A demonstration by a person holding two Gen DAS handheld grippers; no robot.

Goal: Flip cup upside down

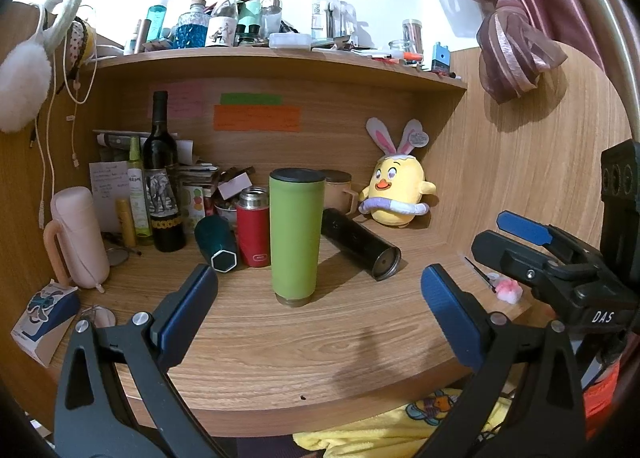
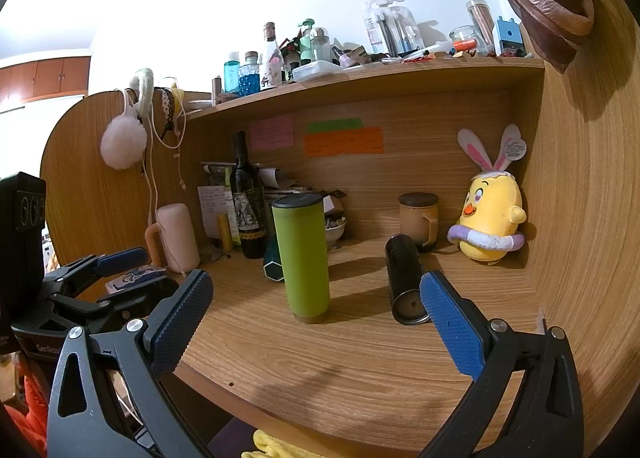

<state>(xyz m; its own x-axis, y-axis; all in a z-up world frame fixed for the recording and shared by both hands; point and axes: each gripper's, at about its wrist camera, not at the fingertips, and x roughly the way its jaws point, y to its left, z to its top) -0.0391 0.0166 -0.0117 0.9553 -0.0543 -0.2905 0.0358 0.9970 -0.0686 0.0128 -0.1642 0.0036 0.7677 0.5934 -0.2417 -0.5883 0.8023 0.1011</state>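
Note:
A tall green tumbler with a black lid on top stands upright in the middle of the wooden desk; it also shows in the right wrist view. My left gripper is open and empty, just in front of the tumbler, its jaws wide to either side. My right gripper is open and empty, a little in front of the tumbler. The right gripper also shows at the right edge of the left wrist view, and the left gripper at the left of the right wrist view.
A black flask lies on its side right of the tumbler. A red flask and a tipped teal cup sit behind-left. A wine bottle, a pink jug, a lidded mug and a chick plush line the back.

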